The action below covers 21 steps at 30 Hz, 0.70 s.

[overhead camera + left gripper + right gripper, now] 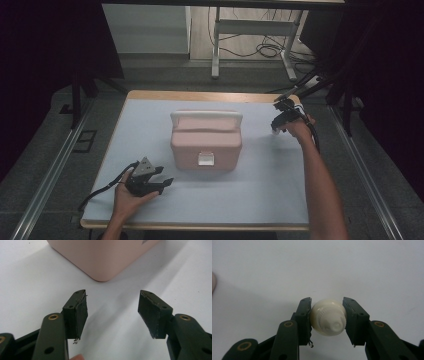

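A pink box (206, 143) with a white handle and a white front latch stands in the middle of the table. My left gripper (161, 181) rests open near the front left, its jaws spread wide and aimed at the box's lower corner (102, 267); nothing lies between them (112, 306). At the far right, my right gripper (276, 127) points down at the mat. It is shut on a small white ribbed cap-like piece (328, 317), squeezed between both pads (305, 317). That piece (275, 132) shows as a pale spot at the jaw tips.
The pale mat (260, 185) covers a wooden table (200, 95) with open room in front of and to the right of the box. Dark floor, rails and a desk frame (250, 30) with cables lie beyond the far edge.
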{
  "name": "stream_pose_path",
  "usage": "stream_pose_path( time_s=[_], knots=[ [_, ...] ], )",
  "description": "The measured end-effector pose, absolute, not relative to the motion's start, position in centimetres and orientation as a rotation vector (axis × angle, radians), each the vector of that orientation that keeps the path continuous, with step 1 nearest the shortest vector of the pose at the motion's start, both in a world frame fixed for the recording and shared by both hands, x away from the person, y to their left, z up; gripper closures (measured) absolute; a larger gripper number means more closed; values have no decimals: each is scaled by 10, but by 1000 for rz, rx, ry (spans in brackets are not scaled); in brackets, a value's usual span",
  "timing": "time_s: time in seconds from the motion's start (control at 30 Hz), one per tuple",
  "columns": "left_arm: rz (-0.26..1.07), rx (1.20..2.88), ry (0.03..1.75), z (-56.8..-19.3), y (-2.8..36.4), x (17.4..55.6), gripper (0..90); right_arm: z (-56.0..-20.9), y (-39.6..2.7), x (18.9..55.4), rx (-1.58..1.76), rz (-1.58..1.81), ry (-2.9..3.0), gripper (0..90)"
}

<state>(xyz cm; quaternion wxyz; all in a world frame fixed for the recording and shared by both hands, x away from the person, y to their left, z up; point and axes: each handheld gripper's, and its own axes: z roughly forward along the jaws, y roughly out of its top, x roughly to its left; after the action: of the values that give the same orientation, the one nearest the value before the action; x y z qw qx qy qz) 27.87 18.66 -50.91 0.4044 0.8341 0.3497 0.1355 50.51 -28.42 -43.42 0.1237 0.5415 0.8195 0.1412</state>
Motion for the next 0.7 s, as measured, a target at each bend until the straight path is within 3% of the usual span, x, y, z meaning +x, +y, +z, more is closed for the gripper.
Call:
stream_pose_path(
  time_s=[0.7],
  knots=[
    [328, 2093, 884, -510, 186, 284, 410, -424, -273, 441, 1446, 508, 2467, 601]
  ],
)
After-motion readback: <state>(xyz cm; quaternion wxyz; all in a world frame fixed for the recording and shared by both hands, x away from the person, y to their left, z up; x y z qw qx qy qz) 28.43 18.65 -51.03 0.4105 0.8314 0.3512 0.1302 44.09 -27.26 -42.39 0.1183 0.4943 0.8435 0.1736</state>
